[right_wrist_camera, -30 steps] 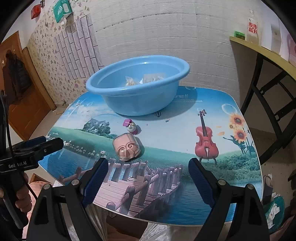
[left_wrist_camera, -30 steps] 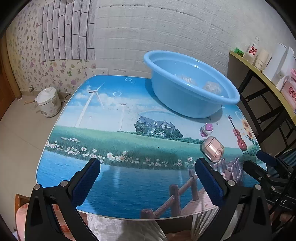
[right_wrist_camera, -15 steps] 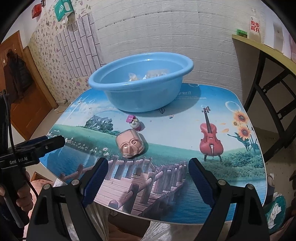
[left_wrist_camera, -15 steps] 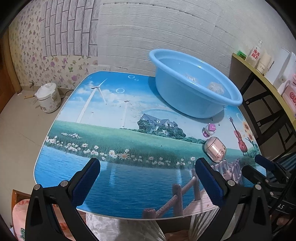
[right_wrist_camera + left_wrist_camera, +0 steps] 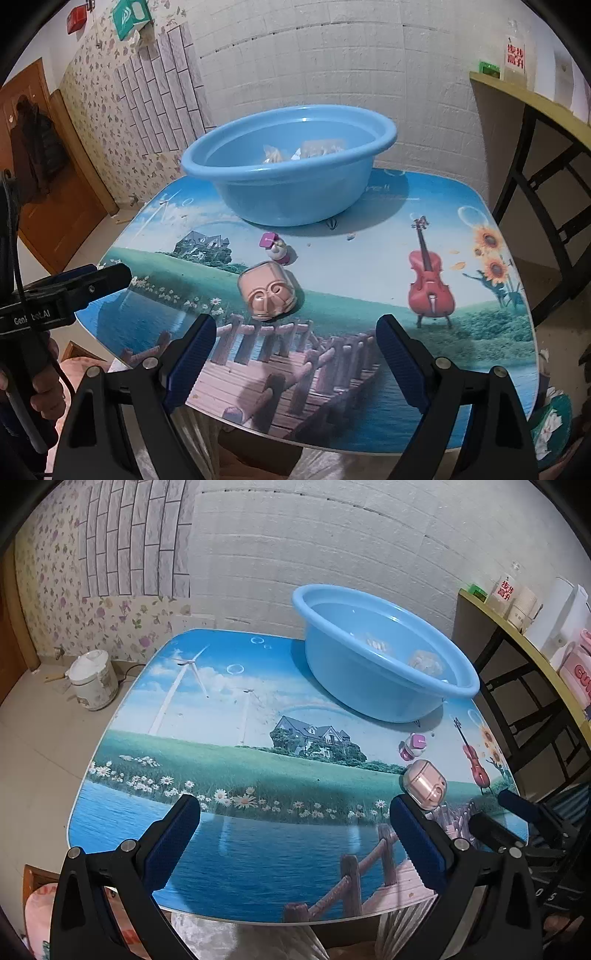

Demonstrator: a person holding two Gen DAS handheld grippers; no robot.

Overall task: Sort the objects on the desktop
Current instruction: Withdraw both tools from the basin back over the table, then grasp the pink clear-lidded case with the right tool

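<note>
A pink face-shaped figure in a clear case (image 5: 266,291) (image 5: 424,784) lies on the picture-printed table (image 5: 369,266), just beyond my right gripper (image 5: 295,339), which stands open and empty over the near edge. Behind it rests a small pink-and-white toy (image 5: 276,249) (image 5: 413,746). A blue basin (image 5: 291,166) (image 5: 380,653) at the table's back holds a few wrapped items. My left gripper (image 5: 293,819) is open with nothing in it above the table's near left part; in the right wrist view it shows at the left edge (image 5: 92,282).
A black-framed shelf (image 5: 524,657) with bottles and cups stands to the right of the table. A white pot (image 5: 94,681) sits on the floor at the left. A wooden door (image 5: 44,177) is at the far left.
Both views have shifted slightly, so the basin and the toys sit a little differently in frame. Both grippers stay open and nothing on the table has moved.
</note>
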